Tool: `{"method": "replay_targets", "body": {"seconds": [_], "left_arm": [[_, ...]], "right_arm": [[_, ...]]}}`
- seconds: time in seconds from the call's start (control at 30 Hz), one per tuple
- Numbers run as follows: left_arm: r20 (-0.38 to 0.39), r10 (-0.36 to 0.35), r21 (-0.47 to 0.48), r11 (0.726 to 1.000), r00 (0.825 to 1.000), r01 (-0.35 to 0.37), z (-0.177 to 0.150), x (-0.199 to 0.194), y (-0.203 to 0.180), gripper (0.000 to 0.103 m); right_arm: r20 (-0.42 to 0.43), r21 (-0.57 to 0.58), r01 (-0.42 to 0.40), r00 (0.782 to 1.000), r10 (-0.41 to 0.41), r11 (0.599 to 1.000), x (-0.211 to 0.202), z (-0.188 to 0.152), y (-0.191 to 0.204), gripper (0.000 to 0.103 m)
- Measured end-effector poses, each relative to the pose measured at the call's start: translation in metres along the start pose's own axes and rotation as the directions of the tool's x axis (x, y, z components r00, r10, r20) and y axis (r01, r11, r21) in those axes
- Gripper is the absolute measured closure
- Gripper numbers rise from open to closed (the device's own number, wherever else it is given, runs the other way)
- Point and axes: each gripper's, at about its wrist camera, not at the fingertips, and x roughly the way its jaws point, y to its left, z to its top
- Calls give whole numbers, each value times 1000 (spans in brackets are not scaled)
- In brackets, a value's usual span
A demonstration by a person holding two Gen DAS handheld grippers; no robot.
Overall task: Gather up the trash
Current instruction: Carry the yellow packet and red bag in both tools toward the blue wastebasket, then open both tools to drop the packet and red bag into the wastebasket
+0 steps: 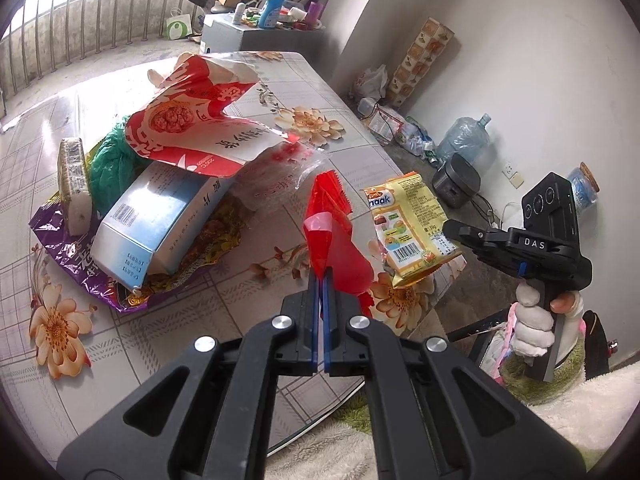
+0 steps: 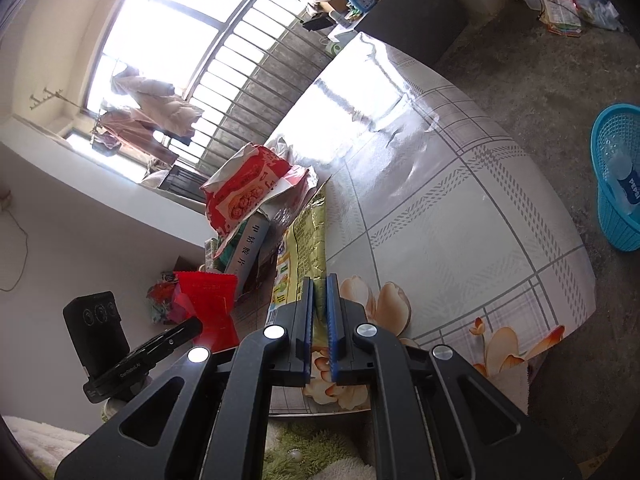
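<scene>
Left gripper [image 1: 320,276]: blue-padded jaws pressed together on a red wrapper [image 1: 325,216], a crinkly translucent film with a serrated top edge, held clear above the table [image 1: 208,320].
Right gripper [image 2: 319,300]: jaws clamped on the lower edge of a yellow snack packet [image 2: 306,240], glossy foil printed with a barcode and small pictures, lifted off the tabletop.
Pile: near the table's middle sits the rest of the trash, apparently untouched. A torn red-and-white bag [image 1: 192,116] lies over a pale blue carton [image 1: 160,224], which rests on a purple foil wrapper [image 1: 68,248]; a bunched green plastic bag [image 1: 112,164] and a clear film [image 1: 280,176] crowd beside them.
Basket: a blue lattice-walled basket [image 2: 616,184] stands on the concrete floor, well apart from the table, with a Pepsi bottle [image 2: 626,178] already inside.
Progress: early to middle, by the look of it. Two light wrappers are in hand but not yet binned; the heap waits.
Surface: slick floral oilcloth, catching window glare.
</scene>
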Motion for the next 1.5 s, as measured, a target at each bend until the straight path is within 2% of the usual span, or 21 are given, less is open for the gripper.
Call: {"method": "replay_targets", "body": {"seconds": [0.23, 0.43, 0.7, 0.97, 1.13, 1.33, 1.5], "left_arm": [[31, -41, 115, 993, 999, 37, 30, 4, -43, 103], [32, -95, 231, 969, 995, 85, 60, 27, -91, 103], [-38, -142, 348, 926, 989, 146, 96, 86, -154, 103], [-138, -172, 453, 865, 975, 216, 116, 157, -220, 103], [-200, -179, 505, 824, 963, 258, 128, 203, -257, 103], [-297, -162, 539, 785, 941, 306, 137, 272, -307, 103], [-369, -104, 573, 757, 924, 314, 131, 341, -341, 103]], "right_arm": [[109, 22, -10, 994, 8, 1000, -42, 6, -14, 96], [214, 72, 0, 977, -16, 997, -82, 11, -39, 96], [325, 178, 32, 942, -90, 983, -124, 11, -82, 96], [368, 316, 95, 905, -214, 944, -147, 13, -128, 96], [389, 395, 150, 867, -313, 906, -161, 20, -156, 96], [393, 491, 277, 776, -494, 826, -182, 34, -193, 96], [331, 566, 386, 703, -630, 728, -181, 48, -235, 96]]}}
